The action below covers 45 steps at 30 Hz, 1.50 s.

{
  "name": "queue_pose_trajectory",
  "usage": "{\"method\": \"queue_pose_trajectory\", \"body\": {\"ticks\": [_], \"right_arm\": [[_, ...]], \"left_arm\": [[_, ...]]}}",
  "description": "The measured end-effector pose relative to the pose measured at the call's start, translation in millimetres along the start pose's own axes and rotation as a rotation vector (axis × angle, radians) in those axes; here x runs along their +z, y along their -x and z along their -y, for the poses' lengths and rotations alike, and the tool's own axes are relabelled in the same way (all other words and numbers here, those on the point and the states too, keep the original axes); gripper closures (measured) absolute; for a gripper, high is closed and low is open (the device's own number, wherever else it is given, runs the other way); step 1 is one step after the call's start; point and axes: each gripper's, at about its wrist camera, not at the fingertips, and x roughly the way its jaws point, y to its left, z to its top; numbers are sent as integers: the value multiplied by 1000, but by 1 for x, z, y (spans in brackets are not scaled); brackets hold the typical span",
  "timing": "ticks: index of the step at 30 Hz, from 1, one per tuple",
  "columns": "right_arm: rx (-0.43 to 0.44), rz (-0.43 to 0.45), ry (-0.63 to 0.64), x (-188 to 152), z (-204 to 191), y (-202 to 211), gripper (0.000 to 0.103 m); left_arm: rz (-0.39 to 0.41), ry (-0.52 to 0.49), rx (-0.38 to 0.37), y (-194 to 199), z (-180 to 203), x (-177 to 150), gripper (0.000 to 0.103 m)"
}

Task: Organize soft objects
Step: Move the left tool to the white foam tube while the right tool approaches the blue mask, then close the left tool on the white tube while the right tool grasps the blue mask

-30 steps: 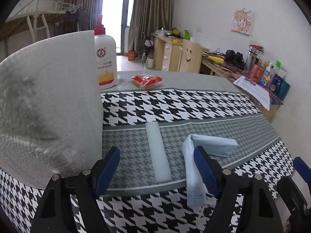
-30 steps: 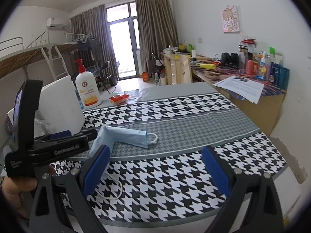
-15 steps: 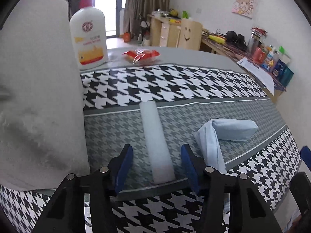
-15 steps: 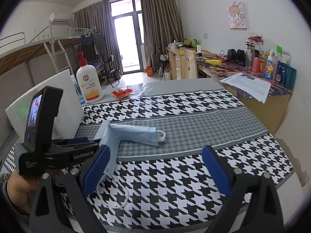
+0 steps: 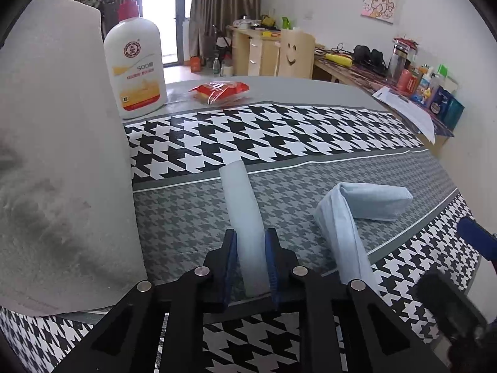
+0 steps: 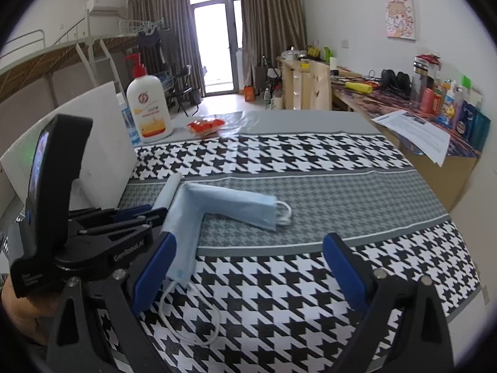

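Bench (image 5: 310, 143): houndstooth cloth, frame centre.
Left gripper (image 5: 251, 256): fingers just closed onto white foam strip (image 5: 245, 211); lift possible.
Right gripper (image 6: 248, 267): fingers wide, empty.

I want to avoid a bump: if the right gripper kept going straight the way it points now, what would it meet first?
Probably the black-and-white houndstooth tablecloth: the open right gripper tilts down at bare cloth. The folded light-blue face mask lies beside its left finger, seemingly just off the line, though depth is unclear.

My left gripper (image 5: 251, 258) and right gripper (image 6: 248, 267) share black triangular frames, blue finger pads, silver screw heads; white "GenRobot.AI" lettering marks the left
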Motion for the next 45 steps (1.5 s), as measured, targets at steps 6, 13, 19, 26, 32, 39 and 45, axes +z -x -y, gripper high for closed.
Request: {"method": "queue_pose_trajectory", "body": {"ticks": [6,13,19,26,32,39,45], "right_arm": [[0,-20,18,4,-6,-7,6],[-16,-34,31,7,-7,-14,6],[-20,-59,33,11,-6,-23,6],[20,-68,59,14,-14,-28,6],[55,-99,72,15,-19,-37,6],[96,-125,101,15,-30,-41,17],[135,-174,109,12,-37,-50,27]], "left_arm": [[22,10,1,8,-8,-3,89],[42,12,4,14,-12,-4,92],[49,20,-2,15,-14,-4,94],[60,29,-5,19,-17,-4,95],[72,28,-8,23,-18,-5,97],[96,23,-13,31,-20,-6,97],[83,20,-37,28,-22,-8,97]]}}
